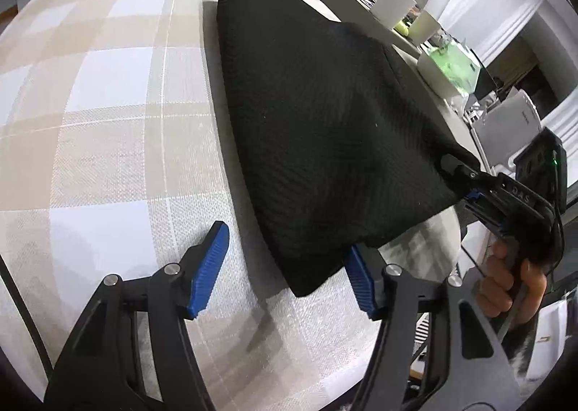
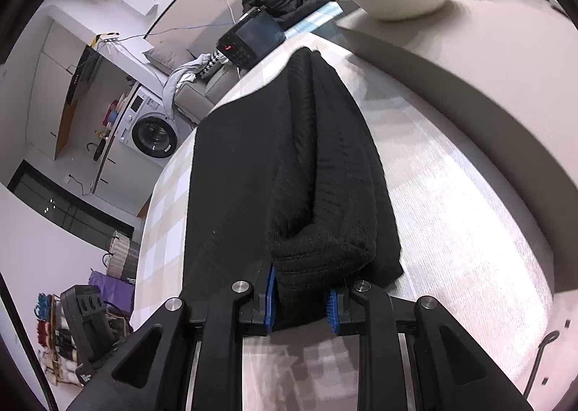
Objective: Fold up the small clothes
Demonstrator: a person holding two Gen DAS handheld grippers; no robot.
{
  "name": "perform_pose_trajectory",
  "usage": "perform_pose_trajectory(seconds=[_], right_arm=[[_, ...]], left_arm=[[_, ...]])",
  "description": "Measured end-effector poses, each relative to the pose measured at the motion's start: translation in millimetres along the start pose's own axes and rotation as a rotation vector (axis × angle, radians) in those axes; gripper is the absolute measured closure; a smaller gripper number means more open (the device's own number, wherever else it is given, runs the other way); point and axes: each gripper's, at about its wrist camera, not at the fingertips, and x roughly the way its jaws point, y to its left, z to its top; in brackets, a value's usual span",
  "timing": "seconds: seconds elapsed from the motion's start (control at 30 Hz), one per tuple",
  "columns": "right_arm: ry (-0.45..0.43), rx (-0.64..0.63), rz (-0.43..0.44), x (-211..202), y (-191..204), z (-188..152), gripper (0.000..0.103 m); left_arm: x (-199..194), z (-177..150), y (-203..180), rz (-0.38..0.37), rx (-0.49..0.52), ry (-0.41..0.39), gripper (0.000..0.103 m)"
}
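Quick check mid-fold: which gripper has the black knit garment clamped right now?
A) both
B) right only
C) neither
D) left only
B: the right gripper pinches a bunched edge of the black knit garment between its blue pads, while the left gripper stands open.

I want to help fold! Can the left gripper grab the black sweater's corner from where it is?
Probably yes: the left gripper is open, and the black sweater has its near corner already between the fingers, nothing blocking.

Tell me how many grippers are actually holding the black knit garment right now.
1. The right gripper is clamped on the near bunched edge of the black knit garment. The left gripper is open over the checked cloth, one of its fingers beside the garment's corner.
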Motion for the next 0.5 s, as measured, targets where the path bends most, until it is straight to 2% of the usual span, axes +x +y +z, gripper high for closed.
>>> perform_pose_trajectory(seconds=[0.07, 0.17, 0.27, 0.4, 0.5], right_arm=[[-0.025, -0.042, 0.006, -2, 6, 1, 0.081], [0.02, -0.063, -0.076, 9, -5, -1, 0.081], [0.053, -0.034, -0.015, 7, -20, -2, 0.081], [0.067, -0.065, -0.029, -8, -25, 4, 0.074], [0.047, -0.114, -0.056, -19, -23, 6, 0.068]], left_arm=[[2, 5, 0, -0.006, -0.011, 0.003, 0.044], [5, 12, 0, -0.044, -0.018, 0.016, 0.042], [5, 15, -5, -0.04, -0.002, 0.017, 0.042], [4, 11, -13, -0.065, 0.092, 0.083, 0.042], [-7, 7, -16, -0.107, 0.125, 0.07, 0.039]])
